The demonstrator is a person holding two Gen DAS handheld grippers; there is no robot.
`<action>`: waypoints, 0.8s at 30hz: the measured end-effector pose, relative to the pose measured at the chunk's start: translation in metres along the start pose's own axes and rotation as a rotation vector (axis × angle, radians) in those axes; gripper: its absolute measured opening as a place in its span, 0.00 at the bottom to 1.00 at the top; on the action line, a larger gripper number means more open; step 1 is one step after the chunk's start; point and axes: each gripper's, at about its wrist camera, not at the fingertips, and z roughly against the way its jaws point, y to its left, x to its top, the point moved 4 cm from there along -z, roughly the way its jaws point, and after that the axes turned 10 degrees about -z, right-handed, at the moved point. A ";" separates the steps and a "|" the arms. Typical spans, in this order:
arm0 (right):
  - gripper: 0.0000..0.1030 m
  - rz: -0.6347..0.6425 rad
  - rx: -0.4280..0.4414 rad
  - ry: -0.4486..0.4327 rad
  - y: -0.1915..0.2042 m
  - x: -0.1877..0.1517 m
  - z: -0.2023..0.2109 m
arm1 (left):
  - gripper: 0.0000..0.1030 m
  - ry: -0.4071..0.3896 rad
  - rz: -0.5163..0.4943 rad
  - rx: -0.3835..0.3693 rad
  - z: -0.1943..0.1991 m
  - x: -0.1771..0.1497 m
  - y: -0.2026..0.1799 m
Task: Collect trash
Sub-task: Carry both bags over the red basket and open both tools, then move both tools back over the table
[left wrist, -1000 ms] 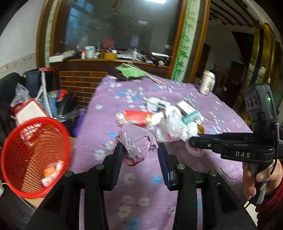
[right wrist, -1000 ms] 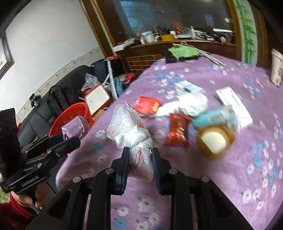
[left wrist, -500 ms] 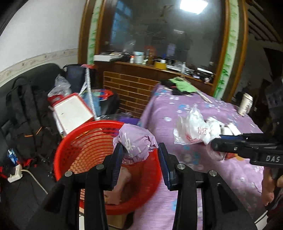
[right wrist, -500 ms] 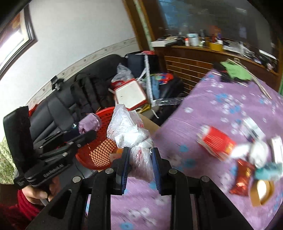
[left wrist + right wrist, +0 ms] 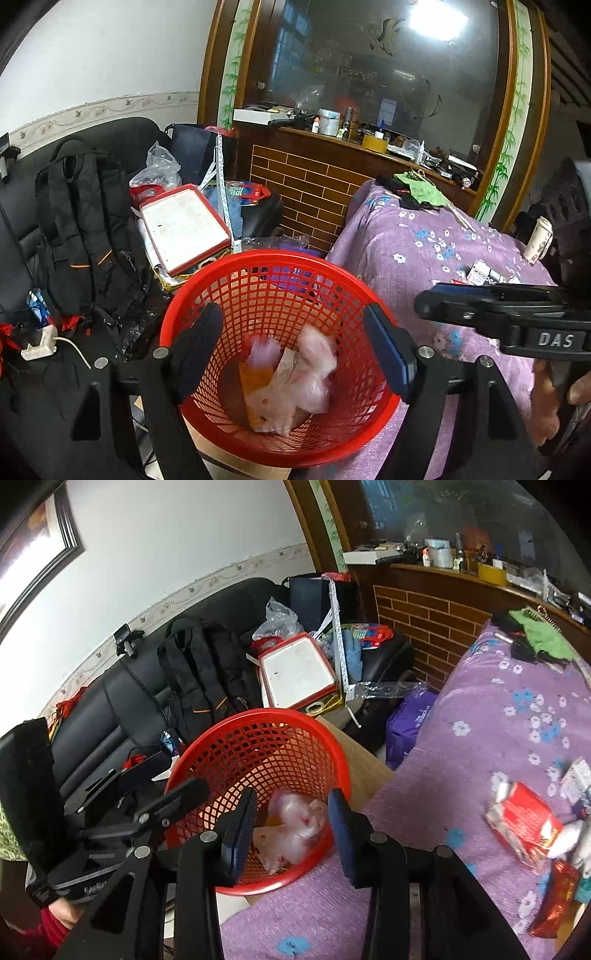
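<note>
Both tools have swung off the counter and let go their trash.
Left tool (image 5: 293, 350) and right tool (image 5: 291, 825) are hanging spread and empty over the red mesh basket (image 5: 258, 258) at the counter's (image 5: 498, 701) left edge, so the plastic bags (image 5: 291, 827) are landing inside.

- Motion-blurred in the red basket (image 5: 343, 295): purple wrapper (image 5: 263, 352) and white plastic bag (image 5: 306, 384), outlines smeared, print unreadable.
- Partly screened by the left gripper (image 5: 293, 347) fingers (image 5: 201, 343): basket rim on both sides.
- Cut off at the right edge of the right wrist view: red packet (image 5: 524, 821) blurred, snack wrapper (image 5: 556, 897) only in part.
- Too small to make out: clutter on the wooden shelf (image 5: 369, 146).
- Hidden below the basket: most of the cardboard box (image 5: 364, 766).
- Cropped at the frame edge: hand (image 5: 554, 402) on the right gripper (image 5: 291, 818).
</note>
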 end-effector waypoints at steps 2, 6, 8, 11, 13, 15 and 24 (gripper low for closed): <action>0.45 0.000 -0.011 -0.022 -0.006 -0.002 0.014 | 0.75 -0.004 0.000 -0.007 0.002 0.001 -0.003; 0.54 -0.028 -0.024 -0.057 -0.022 -0.011 0.042 | 0.75 -0.023 -0.016 -0.021 0.010 0.005 -0.021; 0.54 -0.048 -0.032 -0.071 -0.032 -0.017 0.055 | 0.75 -0.026 -0.037 -0.032 0.014 0.008 -0.033; 0.54 -0.089 -0.037 -0.088 -0.050 -0.029 0.075 | 0.75 -0.028 -0.078 -0.053 0.018 0.009 -0.056; 0.54 -0.100 -0.051 -0.100 -0.062 -0.039 0.088 | 0.75 -0.031 -0.104 -0.070 0.021 0.009 -0.072; 0.55 -0.133 -0.063 -0.114 -0.077 -0.050 0.103 | 0.75 -0.025 -0.133 -0.102 0.022 0.009 -0.093; 0.55 -0.268 -0.169 -0.187 -0.154 -0.096 0.169 | 0.76 0.013 -0.271 -0.226 0.019 -0.004 -0.189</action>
